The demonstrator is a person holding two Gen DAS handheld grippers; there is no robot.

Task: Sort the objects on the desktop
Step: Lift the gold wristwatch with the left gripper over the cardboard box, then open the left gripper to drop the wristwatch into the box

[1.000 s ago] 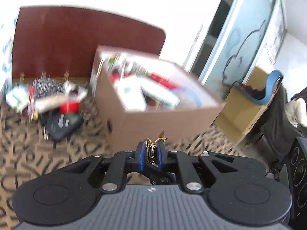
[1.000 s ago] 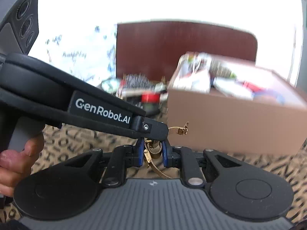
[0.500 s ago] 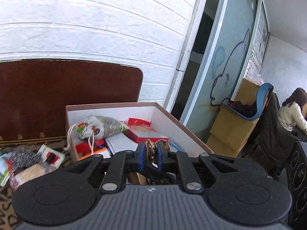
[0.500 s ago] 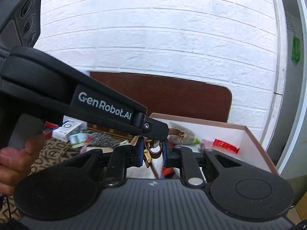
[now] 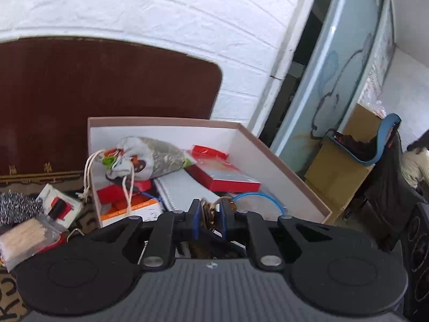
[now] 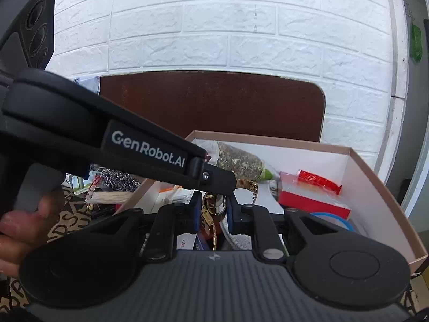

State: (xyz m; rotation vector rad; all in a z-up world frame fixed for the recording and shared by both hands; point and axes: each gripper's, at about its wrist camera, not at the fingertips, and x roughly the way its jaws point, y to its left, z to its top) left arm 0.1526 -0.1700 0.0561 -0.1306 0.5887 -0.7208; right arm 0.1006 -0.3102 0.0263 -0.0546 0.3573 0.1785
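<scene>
The box (image 5: 281, 161) already holds a pouch (image 5: 150, 158), red cases and a notebook. Left of it on the surface, a scourer (image 5: 16, 208) and packets remain unsorted. Both grippers, left (image 5: 209, 214) and right (image 6: 214, 209), have jaws narrowed on one gold watch (image 6: 211, 206), over the box's near edge.

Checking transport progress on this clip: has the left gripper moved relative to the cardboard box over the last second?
Yes. The left gripper, shut on the gold watch, has risen and advanced from facing the cardboard box's side to above its open top.
</scene>
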